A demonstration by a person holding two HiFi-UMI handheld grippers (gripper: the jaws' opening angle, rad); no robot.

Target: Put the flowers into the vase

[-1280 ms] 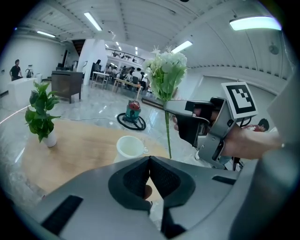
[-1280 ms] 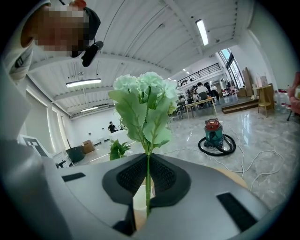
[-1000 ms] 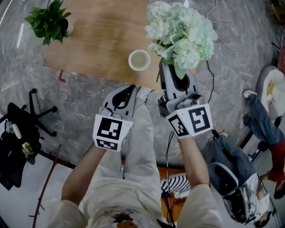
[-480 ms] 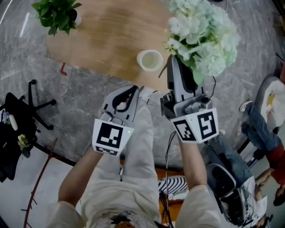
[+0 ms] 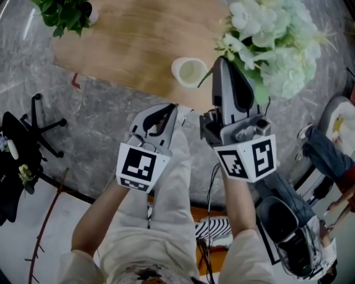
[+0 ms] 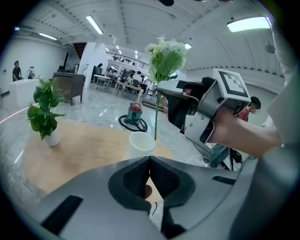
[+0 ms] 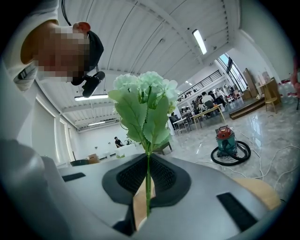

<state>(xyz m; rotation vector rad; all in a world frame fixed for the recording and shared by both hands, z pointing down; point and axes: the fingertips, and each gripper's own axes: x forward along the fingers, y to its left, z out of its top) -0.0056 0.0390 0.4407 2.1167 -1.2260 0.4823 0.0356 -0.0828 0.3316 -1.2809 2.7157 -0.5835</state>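
A bunch of pale white-green flowers (image 5: pixel 277 44) on a thin green stem (image 7: pixel 148 187) stands upright in my right gripper (image 5: pixel 222 61), whose jaws are shut on the stem. In the right gripper view the blooms (image 7: pixel 145 98) rise just above the gripper (image 7: pixel 148 158). The white vase (image 5: pixel 189 72) is a small open cup near the table's front edge, left of the stem. The left gripper view shows the vase (image 6: pixel 140 144) with the stem hanging just right of its rim. My left gripper (image 5: pixel 173 106) is shut with nothing in it, short of the table.
The round wooden table (image 5: pixel 127 50) carries a green potted plant (image 5: pixel 66 14) at its far left. A black office chair (image 5: pixel 33 133) stands at the left, and seated people (image 5: pixel 327 155) at the right. A vacuum cleaner (image 6: pixel 135 112) sits on the marble floor beyond.
My right gripper has carried the flowers to the right, away from above the vase. The left gripper has stayed shut and barely shifted.
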